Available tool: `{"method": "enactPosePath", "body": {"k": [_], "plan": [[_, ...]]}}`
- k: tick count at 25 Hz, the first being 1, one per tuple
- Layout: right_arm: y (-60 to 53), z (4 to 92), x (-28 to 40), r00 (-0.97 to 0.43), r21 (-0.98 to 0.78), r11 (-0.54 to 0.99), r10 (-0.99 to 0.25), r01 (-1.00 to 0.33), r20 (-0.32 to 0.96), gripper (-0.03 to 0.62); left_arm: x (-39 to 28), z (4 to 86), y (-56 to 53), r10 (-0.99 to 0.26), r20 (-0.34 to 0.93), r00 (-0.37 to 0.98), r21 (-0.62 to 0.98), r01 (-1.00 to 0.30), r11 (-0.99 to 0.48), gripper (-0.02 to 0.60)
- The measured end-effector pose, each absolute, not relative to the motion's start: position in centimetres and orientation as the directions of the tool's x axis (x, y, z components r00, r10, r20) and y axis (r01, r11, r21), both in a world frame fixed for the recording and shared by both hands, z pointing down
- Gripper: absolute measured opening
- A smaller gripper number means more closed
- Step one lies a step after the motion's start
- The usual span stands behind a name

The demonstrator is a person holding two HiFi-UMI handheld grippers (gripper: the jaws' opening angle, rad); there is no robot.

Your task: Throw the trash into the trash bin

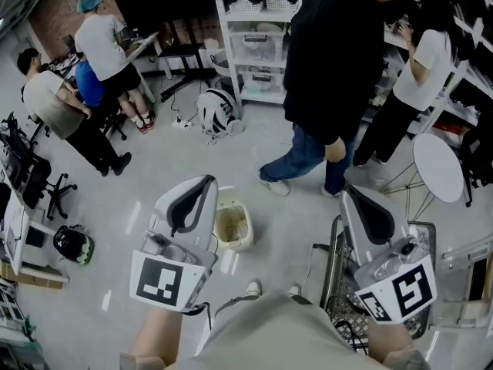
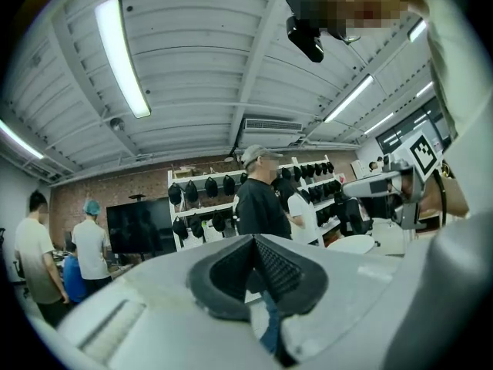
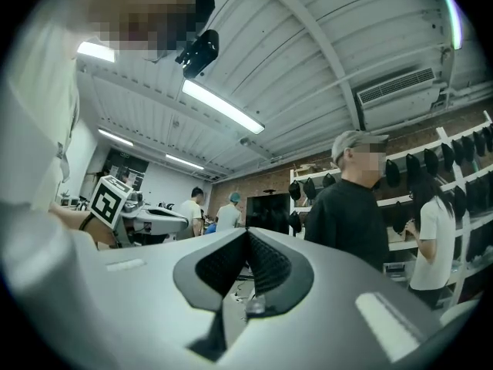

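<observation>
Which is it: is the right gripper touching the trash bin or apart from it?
Apart. The head view shows floor between the right gripper and the trash bin; its fingers are shut on nothing.

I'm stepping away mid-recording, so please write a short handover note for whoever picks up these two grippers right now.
The left gripper: jaws shut, nothing between them.
The right gripper: jaws shut, also empty.
The trash bin stands open on the floor just ahead, between the two grippers in the head view.
Done: no trash is being carried; whether any already lies in the bin I cannot tell.
Left: look for any trash around, pick it up and drop it in the bin.
</observation>
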State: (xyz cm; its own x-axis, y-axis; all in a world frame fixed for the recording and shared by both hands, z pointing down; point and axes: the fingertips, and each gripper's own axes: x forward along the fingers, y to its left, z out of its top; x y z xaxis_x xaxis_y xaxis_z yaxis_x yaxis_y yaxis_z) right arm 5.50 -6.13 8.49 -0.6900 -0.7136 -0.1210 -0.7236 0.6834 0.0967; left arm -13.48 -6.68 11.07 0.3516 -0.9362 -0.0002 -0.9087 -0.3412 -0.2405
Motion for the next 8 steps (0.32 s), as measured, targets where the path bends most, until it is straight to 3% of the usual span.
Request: {"method": "enactPosePath", "body": {"k": [8], "plan": [[-6.0,9.8,6.0,-0.682,0.087,0.677,-0.724,-0.731,-0.103,0.005,-13.3,12.3,-6.2,-0.942,0.026,0.335,-0.242,-0.912,-0.331,0.003]]}}
